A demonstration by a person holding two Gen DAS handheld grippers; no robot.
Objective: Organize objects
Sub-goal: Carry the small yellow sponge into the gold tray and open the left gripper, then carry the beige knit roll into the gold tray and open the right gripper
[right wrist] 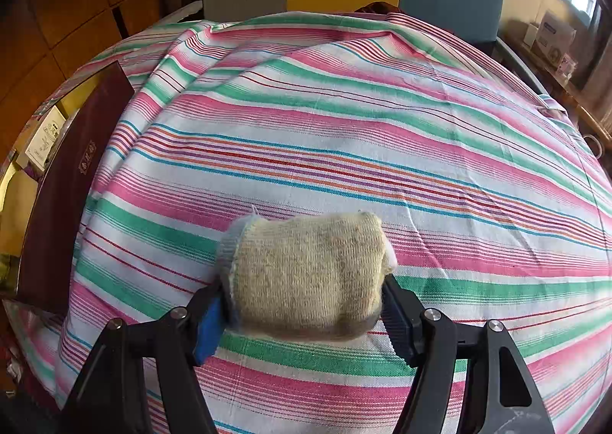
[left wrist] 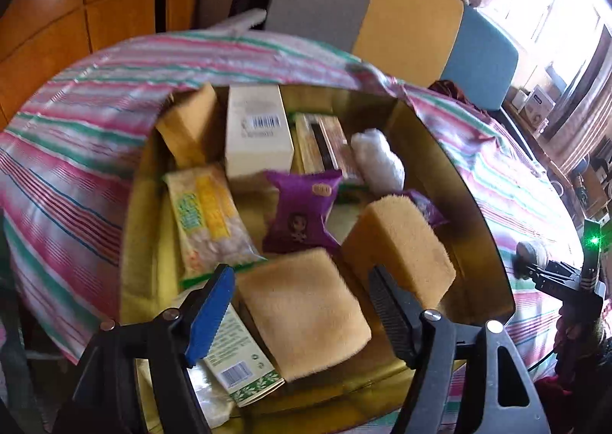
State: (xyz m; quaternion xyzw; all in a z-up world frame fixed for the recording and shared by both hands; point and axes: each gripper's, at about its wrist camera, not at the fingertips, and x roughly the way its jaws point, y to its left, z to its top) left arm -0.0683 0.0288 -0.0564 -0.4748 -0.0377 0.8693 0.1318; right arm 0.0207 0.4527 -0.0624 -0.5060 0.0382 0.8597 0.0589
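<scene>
Left claw (left wrist: 302, 315) stands wide, nothing gripped — a tan sponge block (left wrist: 304, 313) lies between the pads but neither presses it; it rests low centre of frame inside the gold-lined box (left wrist: 493, 227). Right claw (right wrist: 306, 313) is closed on a rolled knit sock (right wrist: 310, 273), both pads bearing on its ends, held over the striped cloth (right wrist: 382, 128) that covers the worktop. Risks, judged from here: the sponge leans on a green-printed carton (left wrist: 237, 357) at lower left and touches a second sponge (left wrist: 401, 242) to the right, so it may tip. The box is crowded — purple snack packet (left wrist: 302, 216), yellow packet (left wrist: 208, 212), cream carton (left wrist: 258, 131) — so the sock could land on top and roll. Its soft roll may also slip in the pads. The maroon lid (right wrist: 72, 185), at the left frame edge, could be struck in transit.
</scene>
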